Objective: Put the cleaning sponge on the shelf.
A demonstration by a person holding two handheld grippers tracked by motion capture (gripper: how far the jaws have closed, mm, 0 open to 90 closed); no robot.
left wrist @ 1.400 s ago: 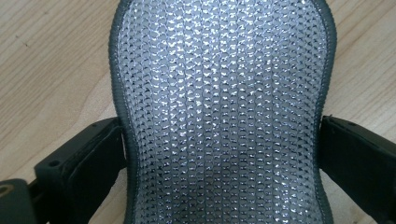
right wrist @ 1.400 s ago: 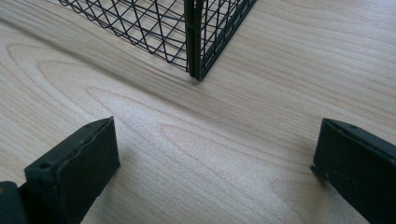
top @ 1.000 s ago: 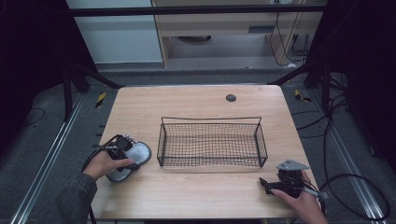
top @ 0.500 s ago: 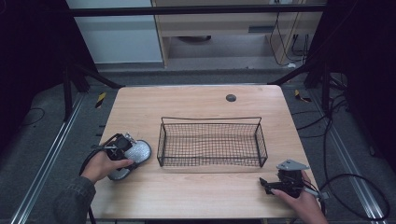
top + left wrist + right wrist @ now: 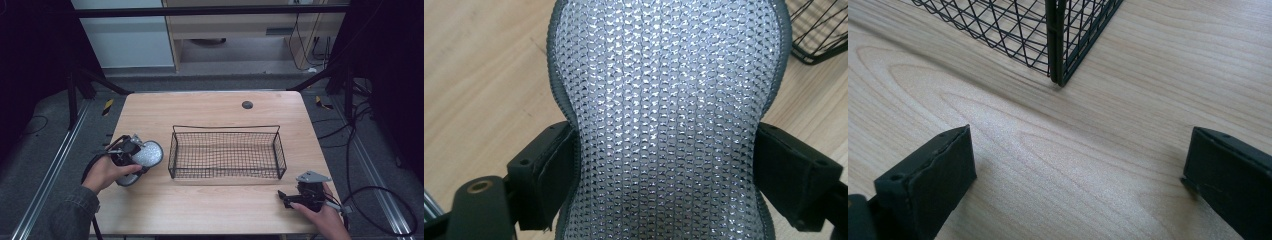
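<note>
While the left gripper (image 5: 131,152) pinched a silver mesh pad (image 5: 669,120) between its jaws just left of the wire basket (image 5: 226,152), the right gripper (image 5: 1078,185) lay wide open and empty on the table (image 5: 210,107).

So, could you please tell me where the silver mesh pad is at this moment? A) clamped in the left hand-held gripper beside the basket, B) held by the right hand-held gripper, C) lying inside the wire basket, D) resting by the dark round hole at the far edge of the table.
A: the left hand-held gripper pinches the silver mesh pad between both jaws, left of the wire basket.
</note>
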